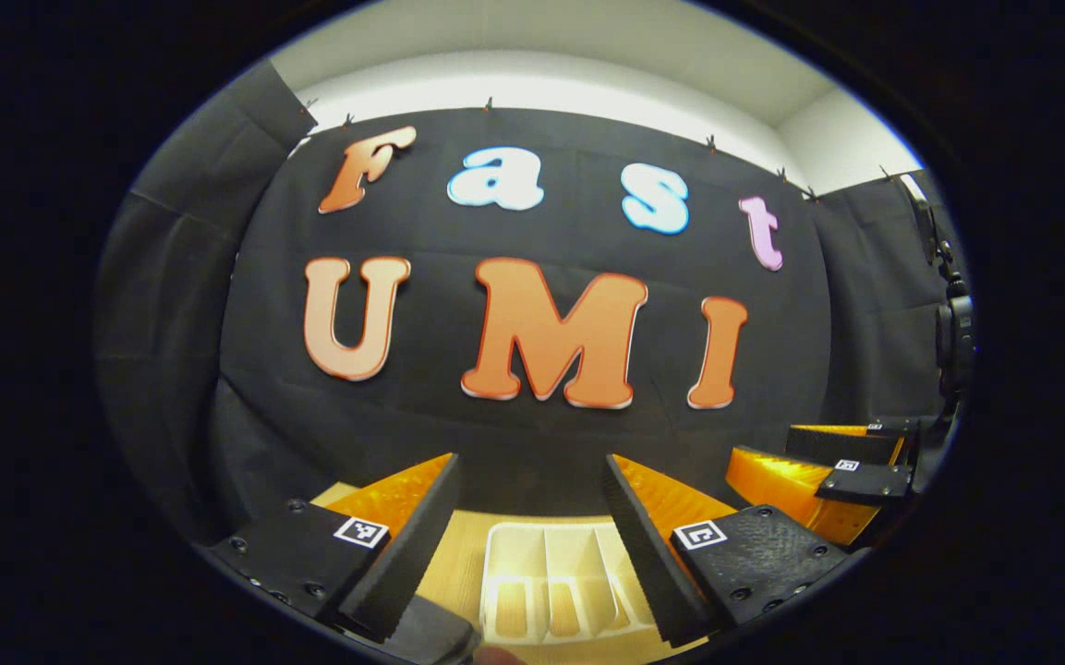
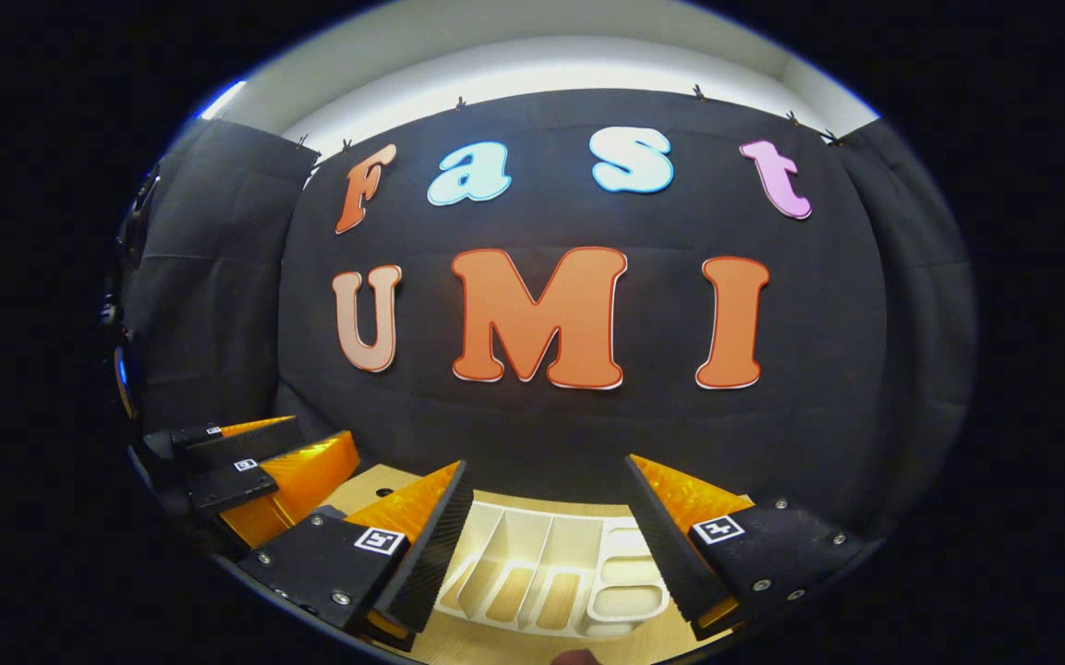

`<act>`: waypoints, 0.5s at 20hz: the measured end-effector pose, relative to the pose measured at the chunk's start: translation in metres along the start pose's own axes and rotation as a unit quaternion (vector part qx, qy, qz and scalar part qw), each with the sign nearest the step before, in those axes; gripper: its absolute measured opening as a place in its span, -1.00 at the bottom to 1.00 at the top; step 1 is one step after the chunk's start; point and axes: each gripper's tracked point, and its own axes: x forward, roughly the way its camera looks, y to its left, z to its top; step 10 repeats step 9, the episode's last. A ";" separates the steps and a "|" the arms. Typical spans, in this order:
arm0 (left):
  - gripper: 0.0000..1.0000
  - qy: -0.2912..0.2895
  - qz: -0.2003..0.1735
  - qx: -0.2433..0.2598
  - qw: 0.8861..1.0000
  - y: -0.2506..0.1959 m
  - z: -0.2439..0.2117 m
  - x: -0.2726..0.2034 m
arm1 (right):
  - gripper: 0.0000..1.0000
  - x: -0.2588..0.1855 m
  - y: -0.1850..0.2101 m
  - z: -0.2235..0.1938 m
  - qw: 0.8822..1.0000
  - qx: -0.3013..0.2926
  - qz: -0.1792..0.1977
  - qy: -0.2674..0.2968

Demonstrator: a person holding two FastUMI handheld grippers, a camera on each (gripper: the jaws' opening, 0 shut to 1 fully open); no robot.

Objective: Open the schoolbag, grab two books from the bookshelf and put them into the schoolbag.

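Wooden table | white bookshelf (slotted) | both tongs spread, empty

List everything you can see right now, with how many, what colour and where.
Rack with divided slots: one, white, on the table below and between the jaws; also in the right gripper view.
Table: one, light wood, under the rack.
Dark object: one, at the bottom edge of the left gripper view; cannot tell what it is.
Booth wall: black cloth, behind the table.
Left gripper: one, jaws apart, nothing between them; also at lower left of the right gripper view.
Right gripper: one, jaws apart, holding nothing; also at right in the left gripper view.
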 end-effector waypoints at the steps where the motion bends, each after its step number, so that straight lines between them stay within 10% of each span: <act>1: 0.92 -0.017 -0.001 0.017 1.000 0.003 0.008 -0.002 | 0.95 0.000 0.002 0.004 1.000 -0.001 0.000 -0.010; 10: 0.92 0.013 -0.026 0.025 0.999 -0.015 -0.027 0.006 | 0.94 -0.008 -0.002 -0.021 1.000 -0.005 -0.016 -0.015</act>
